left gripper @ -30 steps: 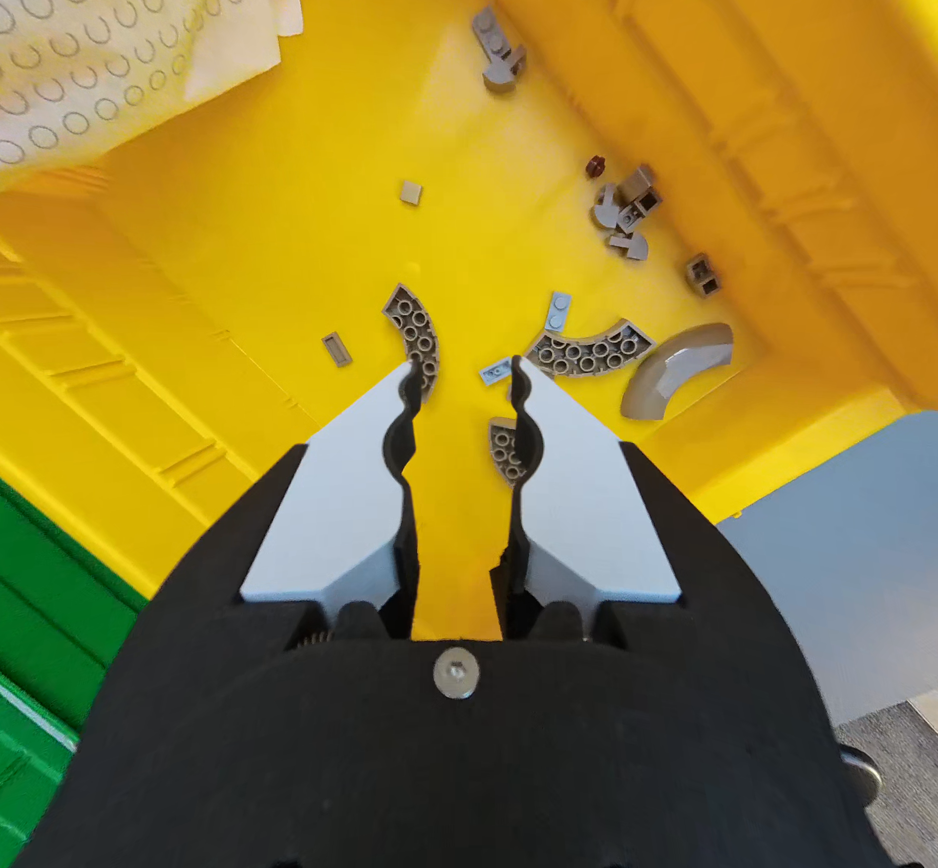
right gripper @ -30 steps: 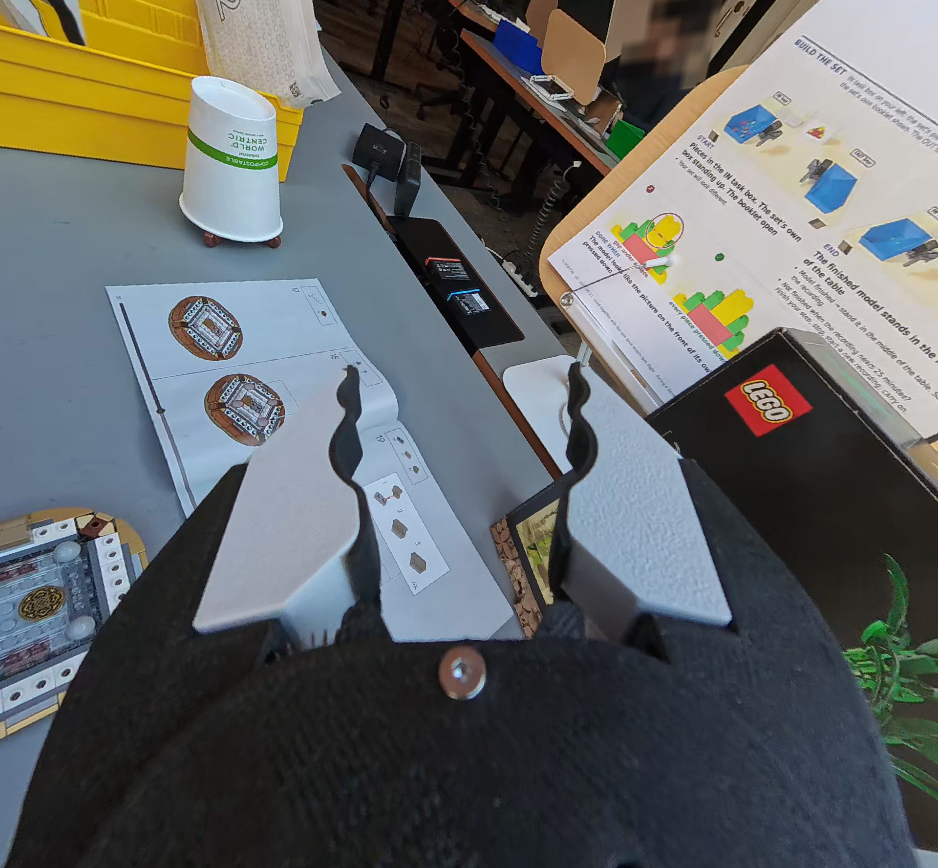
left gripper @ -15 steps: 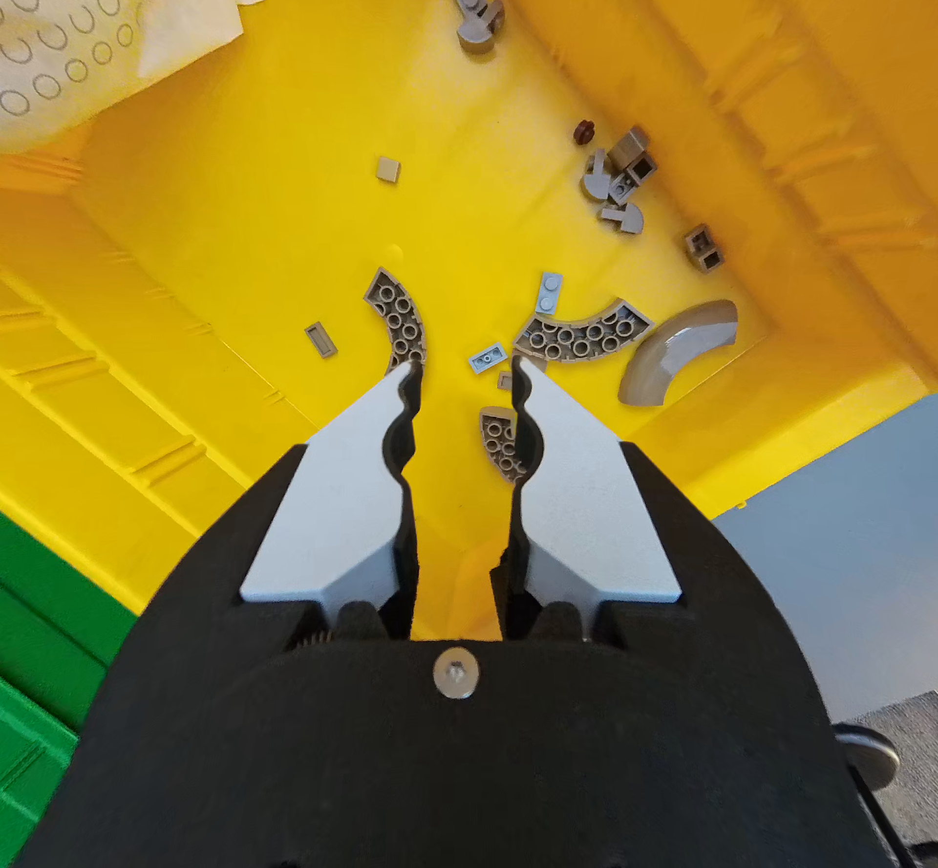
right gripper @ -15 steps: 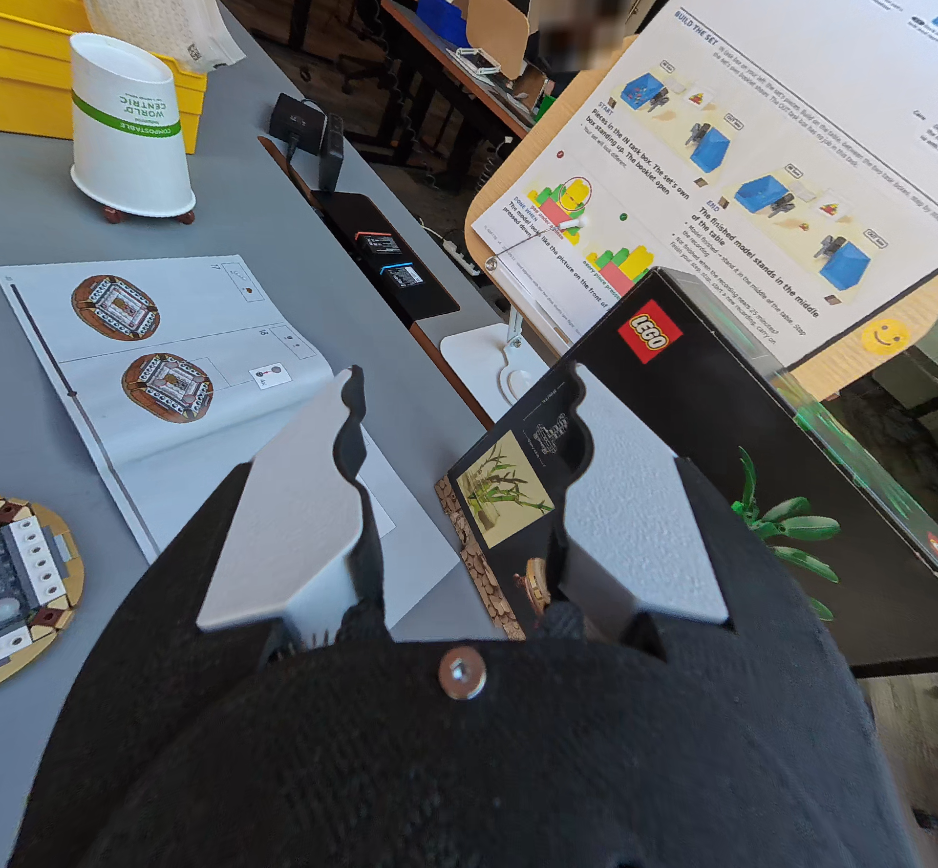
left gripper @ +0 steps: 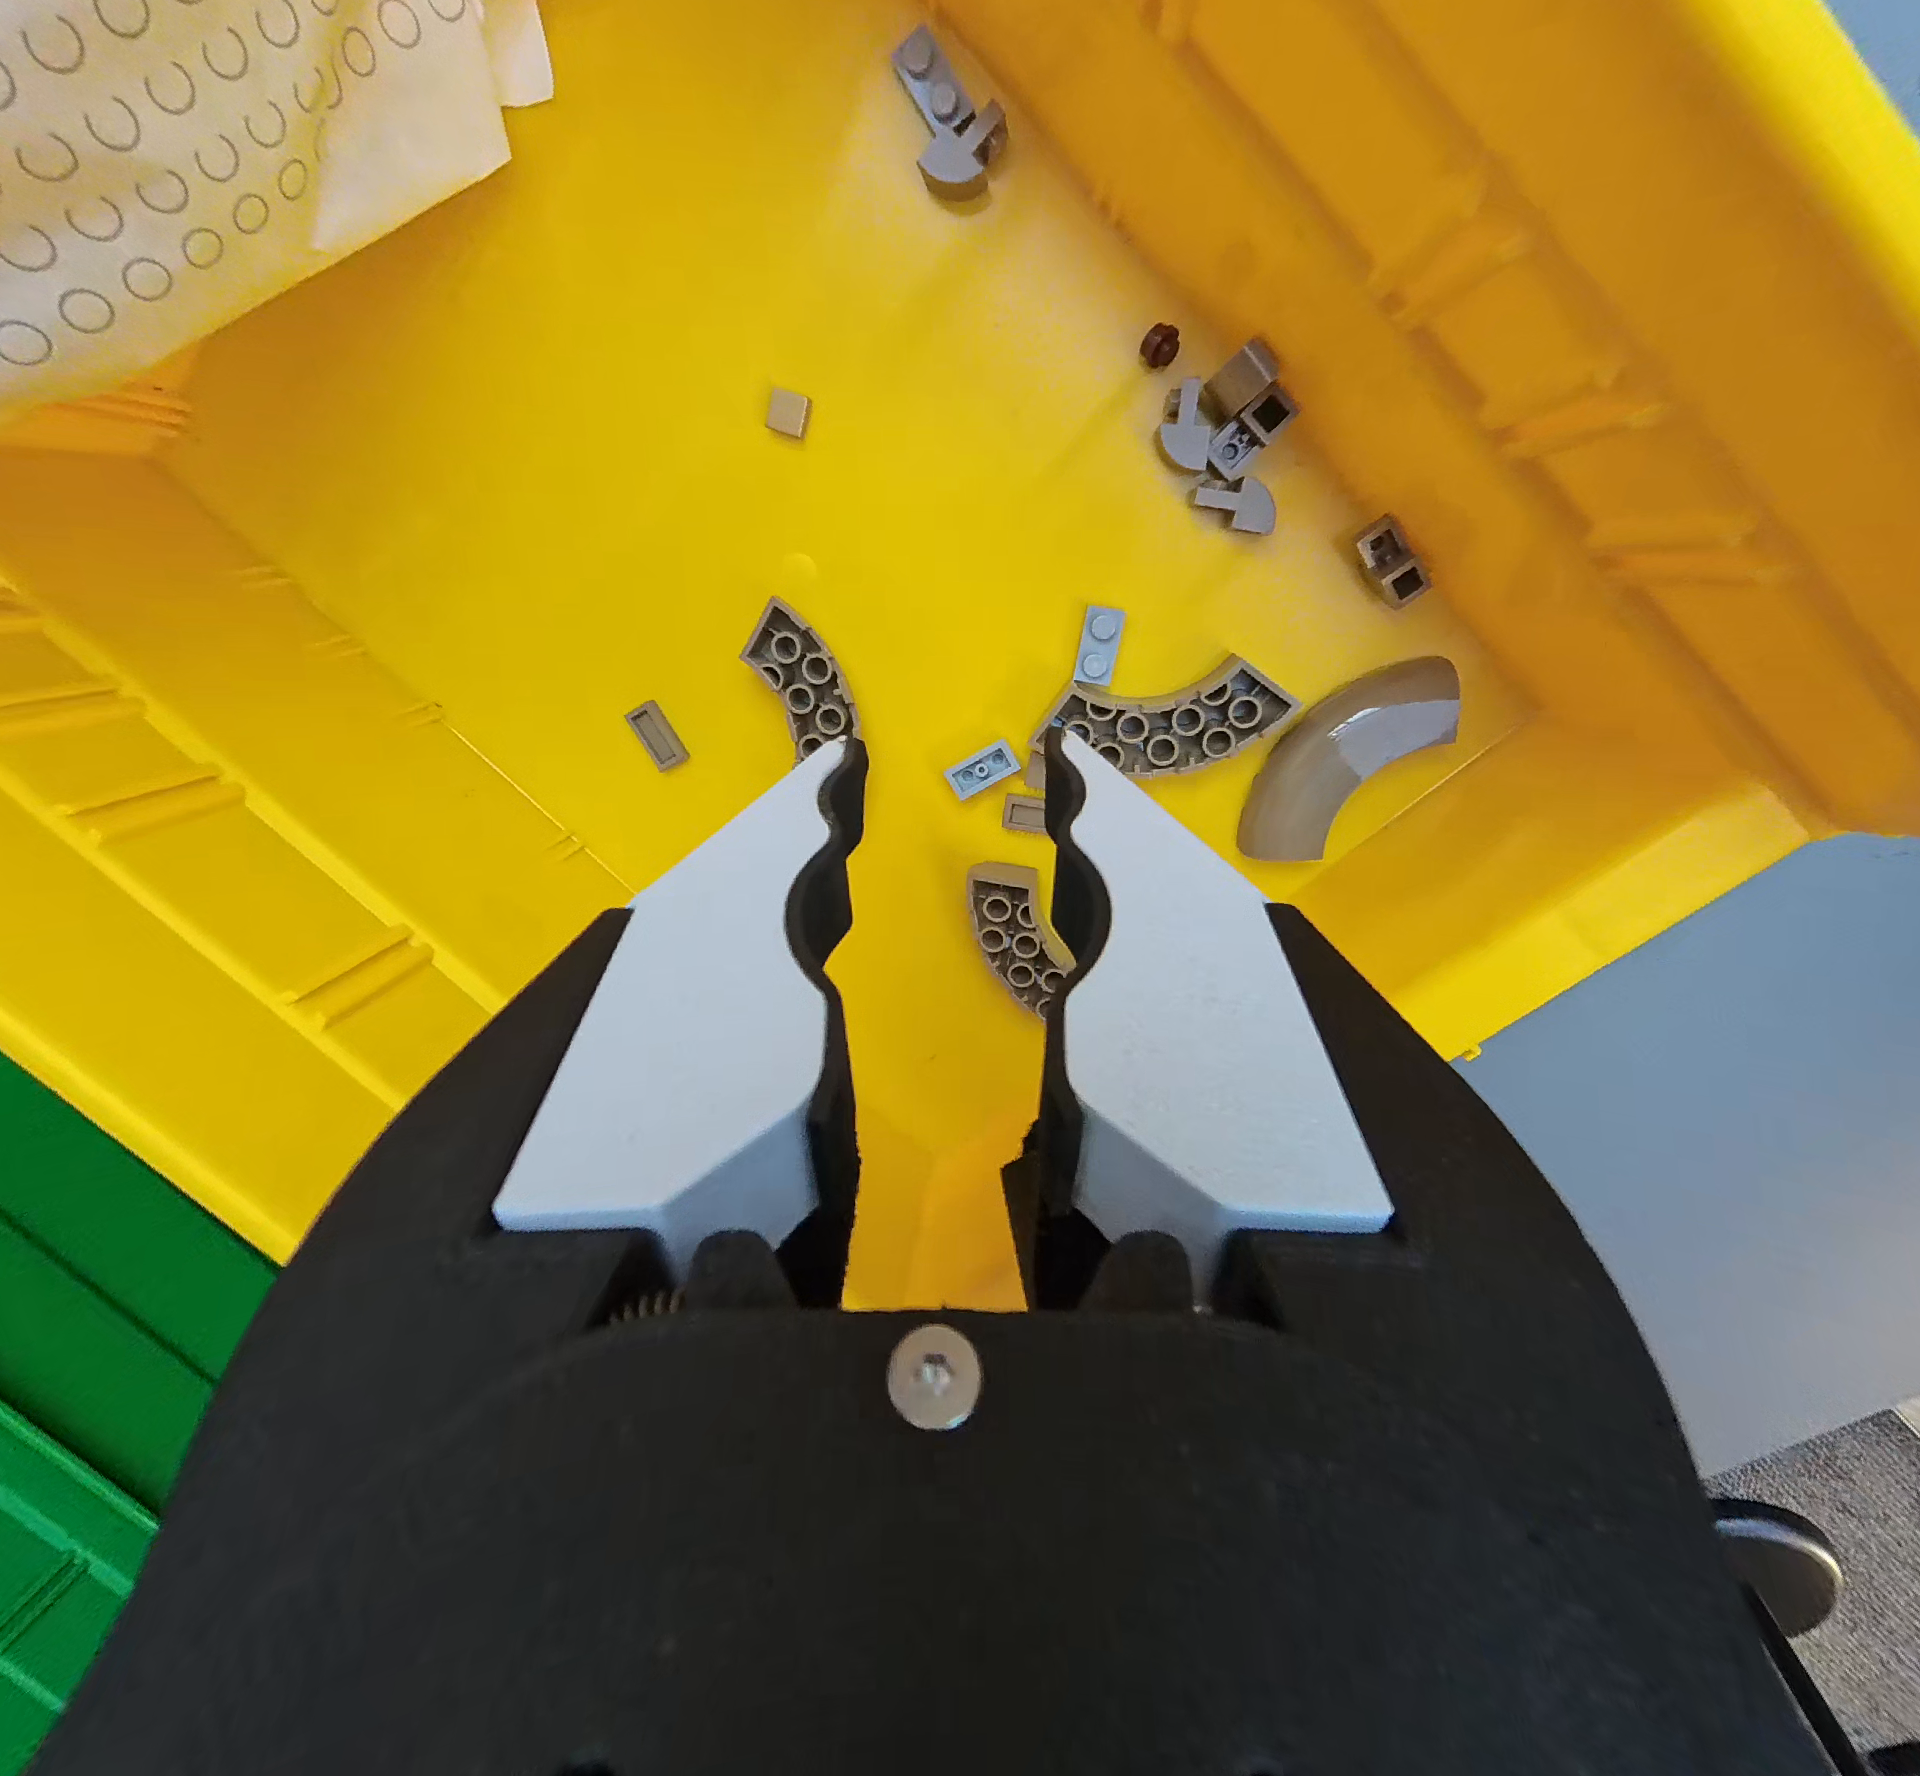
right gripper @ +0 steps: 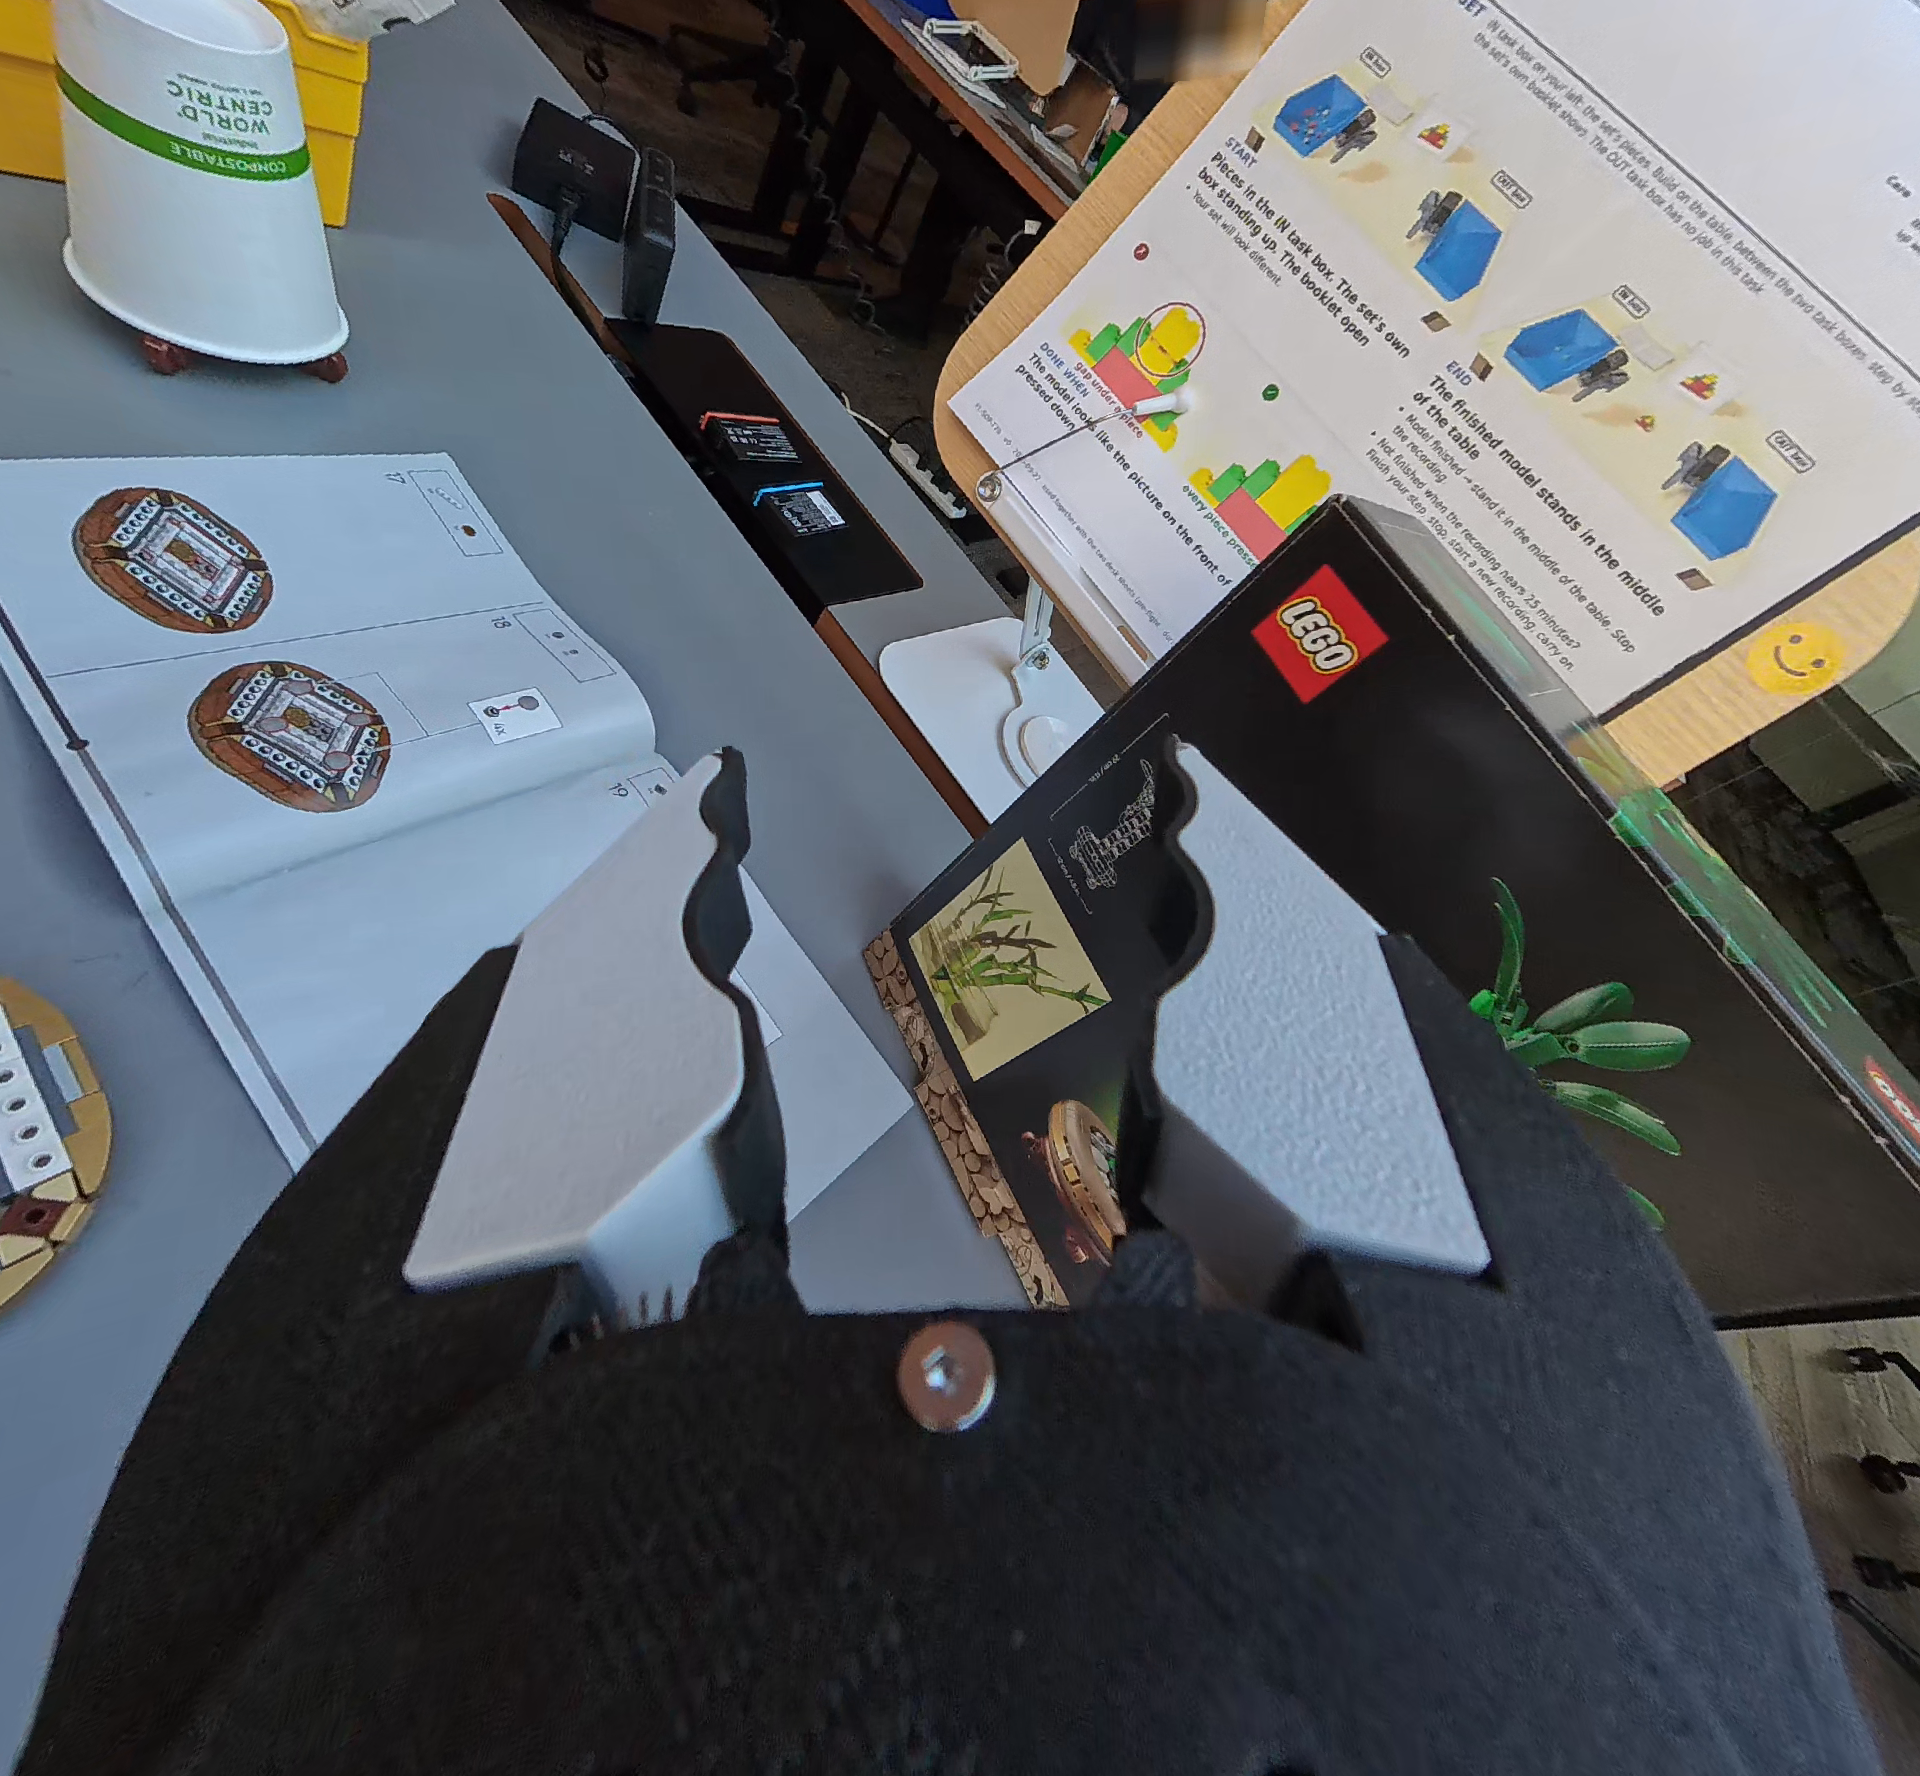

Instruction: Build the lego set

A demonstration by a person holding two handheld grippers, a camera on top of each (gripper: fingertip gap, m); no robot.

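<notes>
My left gripper (left gripper: 954,758) is open and empty, held above the floor of a yellow bin (left gripper: 582,500). Loose grey and tan pieces lie there: a curved studded brick (left gripper: 805,687) at the left fingertip, another (left gripper: 1169,727) by the right fingertip, a third (left gripper: 1013,937) between the fingers, a smooth tan arch (left gripper: 1340,760), and a small grey plate (left gripper: 980,770) just ahead. My right gripper (right gripper: 951,765) is open and empty over the grey table, above the open instruction booklet (right gripper: 312,646) and the black set box (right gripper: 1455,791). The partly built round model (right gripper: 42,1134) sits at the left edge.
A white paper bag (left gripper: 208,85) lies in the bin's far left corner; a green bin (left gripper: 73,1311) is at the left. On the table stand an upturned white paper cup (right gripper: 187,157), a black charger (right gripper: 592,168) and a tilted board with a printed sheet (right gripper: 1507,272). My right gripper's tips are some 20 cm from the partly built round model (right gripper: 42,1134).
The left gripper drifted slightly over the bin floor, still open. The right gripper swung right, away from the model toward the set box, and stayed open.
</notes>
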